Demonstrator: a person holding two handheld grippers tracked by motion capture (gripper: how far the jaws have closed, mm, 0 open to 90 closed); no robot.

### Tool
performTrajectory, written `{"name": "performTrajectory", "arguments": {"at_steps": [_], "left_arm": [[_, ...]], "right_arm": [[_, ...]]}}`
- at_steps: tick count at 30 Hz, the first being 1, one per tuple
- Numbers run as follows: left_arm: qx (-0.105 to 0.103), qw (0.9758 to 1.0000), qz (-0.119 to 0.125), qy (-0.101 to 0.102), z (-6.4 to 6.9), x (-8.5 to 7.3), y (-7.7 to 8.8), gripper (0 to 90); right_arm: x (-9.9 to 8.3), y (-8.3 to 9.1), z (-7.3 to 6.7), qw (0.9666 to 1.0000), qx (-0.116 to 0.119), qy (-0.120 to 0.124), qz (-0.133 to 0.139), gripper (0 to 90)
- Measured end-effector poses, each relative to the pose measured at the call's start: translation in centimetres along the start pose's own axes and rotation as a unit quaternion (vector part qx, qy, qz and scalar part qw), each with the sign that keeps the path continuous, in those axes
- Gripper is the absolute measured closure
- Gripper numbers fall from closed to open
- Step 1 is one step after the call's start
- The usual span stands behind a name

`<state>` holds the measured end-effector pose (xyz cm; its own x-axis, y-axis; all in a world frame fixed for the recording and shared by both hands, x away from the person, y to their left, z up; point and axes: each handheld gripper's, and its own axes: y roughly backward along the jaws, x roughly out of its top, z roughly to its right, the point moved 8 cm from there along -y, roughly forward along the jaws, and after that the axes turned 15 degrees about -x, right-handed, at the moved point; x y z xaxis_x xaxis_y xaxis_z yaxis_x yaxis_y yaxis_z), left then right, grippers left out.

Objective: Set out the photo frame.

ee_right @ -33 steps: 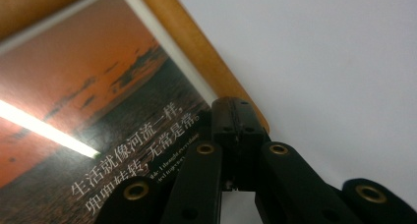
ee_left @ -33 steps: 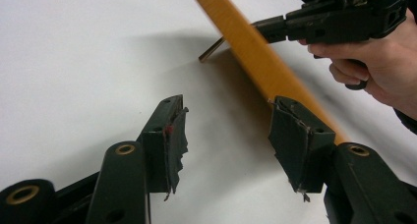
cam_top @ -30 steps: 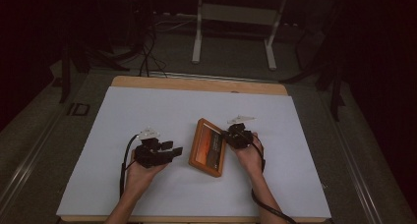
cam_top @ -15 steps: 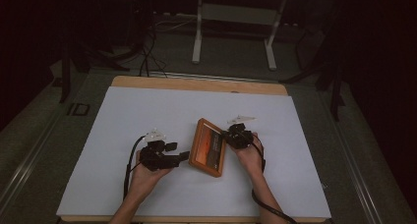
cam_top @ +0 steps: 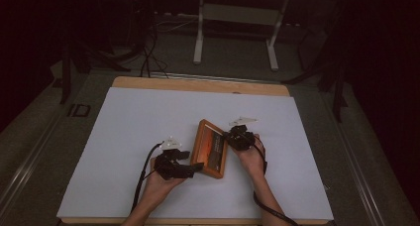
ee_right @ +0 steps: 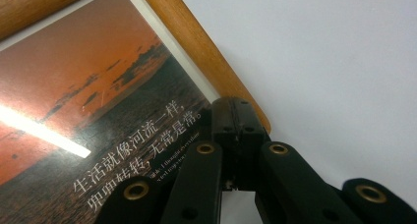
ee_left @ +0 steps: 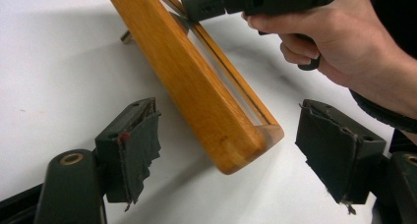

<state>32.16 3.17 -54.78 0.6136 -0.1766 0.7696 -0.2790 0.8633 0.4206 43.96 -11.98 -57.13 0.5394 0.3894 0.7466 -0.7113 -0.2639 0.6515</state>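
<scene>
Wooden picture frame (cam_top: 211, 149) lies near the middle of the white table (cam_top: 124, 132), closer to its near edge. My right gripper (cam_top: 234, 137) pinches its right rail, pads pressed tight together. My left gripper (cam_top: 195, 167) has just spread wide, the frame's near corner between its pads, untouched.

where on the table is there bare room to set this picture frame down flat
The white table cover is bare along its far edge, across its whole left part, and to the right of the right gripper. It is crowded at the near middle, where the picture frame sits between both hands, the left gripper open around its near corner.
</scene>
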Motion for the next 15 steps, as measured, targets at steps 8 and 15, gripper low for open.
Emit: {"name": "performTrajectory", "arguments": {"at_steps": [8,15], "left_arm": [[0.006,0.9998,-0.001,0.018,0.0,-0.7,-1.4,29.6],[-0.001,0.9992,0.001,0.041,-0.3,-0.5,-1.9,36.7]], "right_arm": [[0.0,0.0,0.0,1.0,-0.002,0.0,0.003,89.9],[0.0,0.0,0.0,1.0,-0.003,0.002,0.001,89.9]]}}
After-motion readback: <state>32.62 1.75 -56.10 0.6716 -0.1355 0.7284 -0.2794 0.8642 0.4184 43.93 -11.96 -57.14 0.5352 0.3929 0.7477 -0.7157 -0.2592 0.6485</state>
